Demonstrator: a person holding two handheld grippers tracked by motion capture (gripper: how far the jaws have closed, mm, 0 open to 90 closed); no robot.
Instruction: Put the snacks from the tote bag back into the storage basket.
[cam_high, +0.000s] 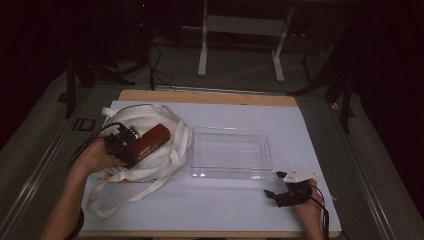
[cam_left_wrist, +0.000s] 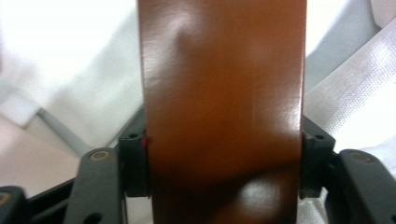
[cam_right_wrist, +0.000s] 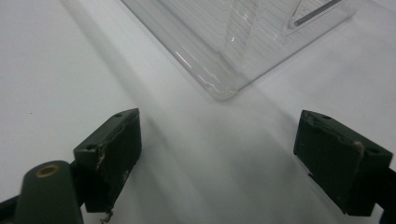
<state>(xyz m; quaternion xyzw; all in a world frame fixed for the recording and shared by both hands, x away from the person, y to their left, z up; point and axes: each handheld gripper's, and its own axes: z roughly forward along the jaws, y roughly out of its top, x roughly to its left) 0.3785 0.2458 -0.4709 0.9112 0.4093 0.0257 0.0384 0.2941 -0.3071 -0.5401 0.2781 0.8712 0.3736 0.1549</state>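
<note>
A reddish-brown glossy box lies over a crumpled white cloth tote bag at the table's left. My left gripper is shut on the near end of the box; in the left gripper view both black pads press against the sides of the box, with the white bag behind. My right gripper rests low at the front right, open, with nothing between its jaws. In the right gripper view this gripper points at the near corner of a clear plastic tray.
The clear empty tray sits mid-table on a white mat. The bag's long straps trail toward the front edge. Behind the table stand a white frame's legs and cables on the floor.
</note>
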